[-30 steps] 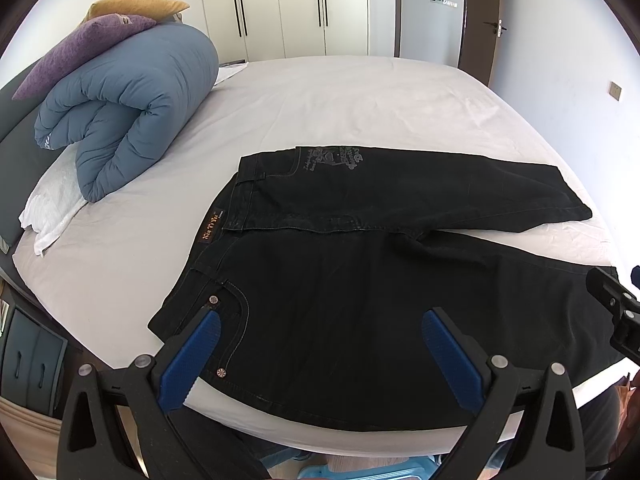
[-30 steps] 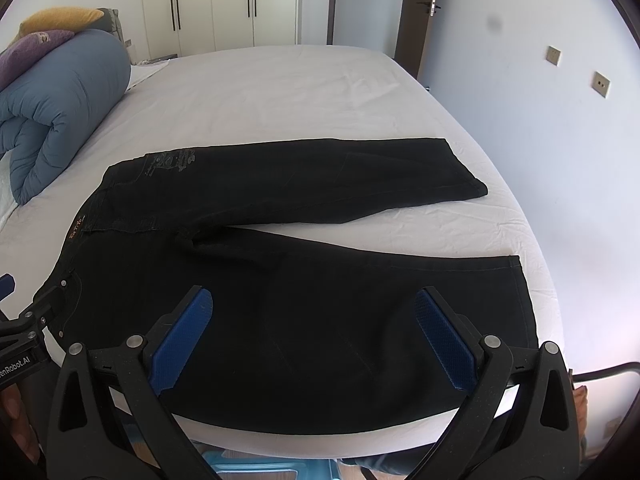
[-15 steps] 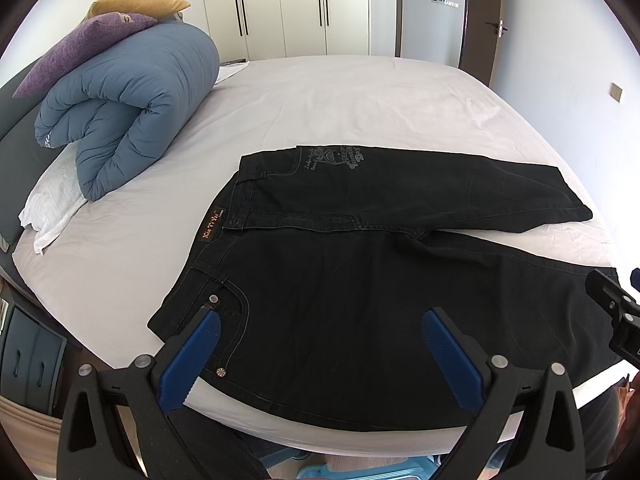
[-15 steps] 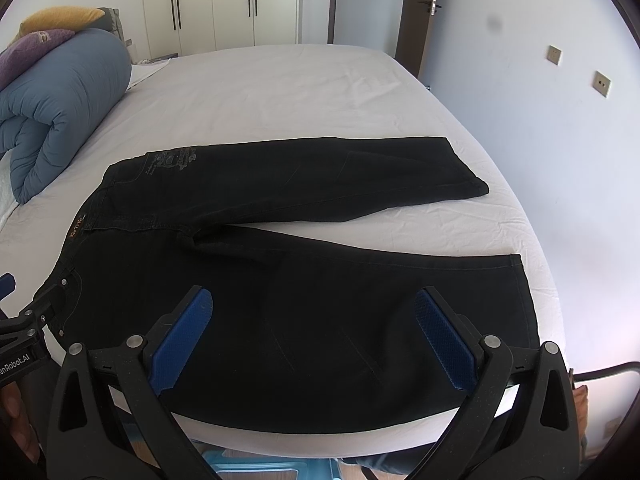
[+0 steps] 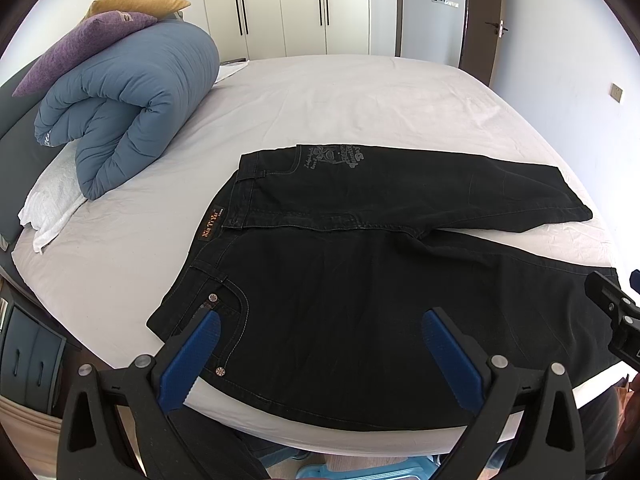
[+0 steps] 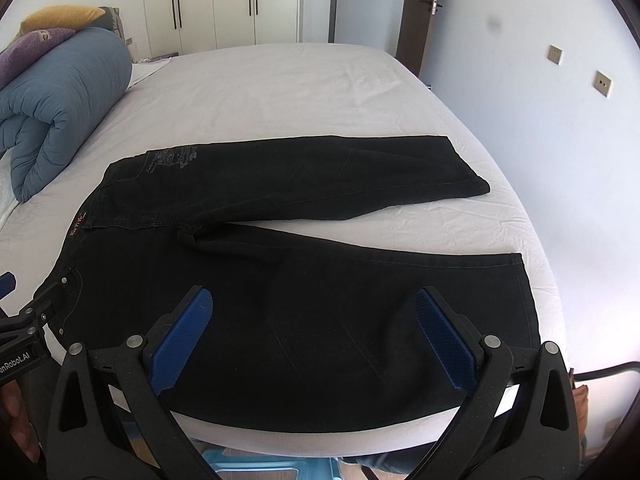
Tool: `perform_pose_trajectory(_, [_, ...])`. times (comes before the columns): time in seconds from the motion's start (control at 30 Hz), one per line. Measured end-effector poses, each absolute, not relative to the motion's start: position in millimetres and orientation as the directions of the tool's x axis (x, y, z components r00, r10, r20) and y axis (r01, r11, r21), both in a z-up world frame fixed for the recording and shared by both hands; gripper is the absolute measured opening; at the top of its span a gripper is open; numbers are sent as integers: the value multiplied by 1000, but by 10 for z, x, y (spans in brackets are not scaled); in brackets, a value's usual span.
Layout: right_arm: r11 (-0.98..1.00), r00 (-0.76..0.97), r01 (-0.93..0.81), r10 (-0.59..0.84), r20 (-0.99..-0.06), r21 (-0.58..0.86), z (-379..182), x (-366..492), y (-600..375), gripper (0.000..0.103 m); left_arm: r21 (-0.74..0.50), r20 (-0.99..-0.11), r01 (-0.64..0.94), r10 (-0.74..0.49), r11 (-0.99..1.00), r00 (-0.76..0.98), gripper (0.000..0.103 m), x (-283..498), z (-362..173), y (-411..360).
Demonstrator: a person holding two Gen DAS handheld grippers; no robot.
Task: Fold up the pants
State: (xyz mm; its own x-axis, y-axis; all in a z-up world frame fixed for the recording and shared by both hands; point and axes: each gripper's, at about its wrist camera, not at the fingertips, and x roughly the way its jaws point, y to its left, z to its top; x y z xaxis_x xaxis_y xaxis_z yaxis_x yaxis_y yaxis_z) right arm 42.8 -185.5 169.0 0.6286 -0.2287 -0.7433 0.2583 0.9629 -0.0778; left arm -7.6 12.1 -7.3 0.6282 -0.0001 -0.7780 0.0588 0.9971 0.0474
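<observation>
We judge the black denim pants [image 5: 360, 300] limp yet weighty, best pinched at the near waistband corner and near hem, while our left gripper [image 5: 320, 344] and right gripper [image 6: 316, 328] hover over them, jaws wide apart.

Black jeans [image 5: 360, 280] lie flat on the white bed [image 5: 340, 100], legs spread apart. The left gripper [image 5: 320, 344] hovers over the waist end, jaws wide apart. A rolled blue duvet [image 5: 128, 108] lies at the left.
</observation>
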Motion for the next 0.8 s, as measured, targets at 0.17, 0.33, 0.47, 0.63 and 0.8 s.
perform_pose_trajectory(0.17, [964,627,254,-226,-746,-79,1648,413,-1823,103,45,-781,56,0,997,625,103,-71,-88,120])
perform_pose_trajectory(0.33, [965,624,252,-223,-749,-77,1625,412,-1808,103,43,-782,57,-2,997,624,103,-72,-94,121])
perform_pose_trajectory(0.47, [965,621,249,-221,-752,-78,1602,415,-1802,103,40,-785,55,-3,998,619,103,-65,-114,128])
perform_pose_trajectory(0.63, [967,614,243,-216,-759,-78,1584,450,-1808,103,36,-790,58,-8,998,613,103,-43,-130,137])
perform_pose_trajectory(0.8, [969,606,235,-212,-767,-82,1537,512,-1820,103,32,-797,60,-11,998,604,103,10,-165,154])
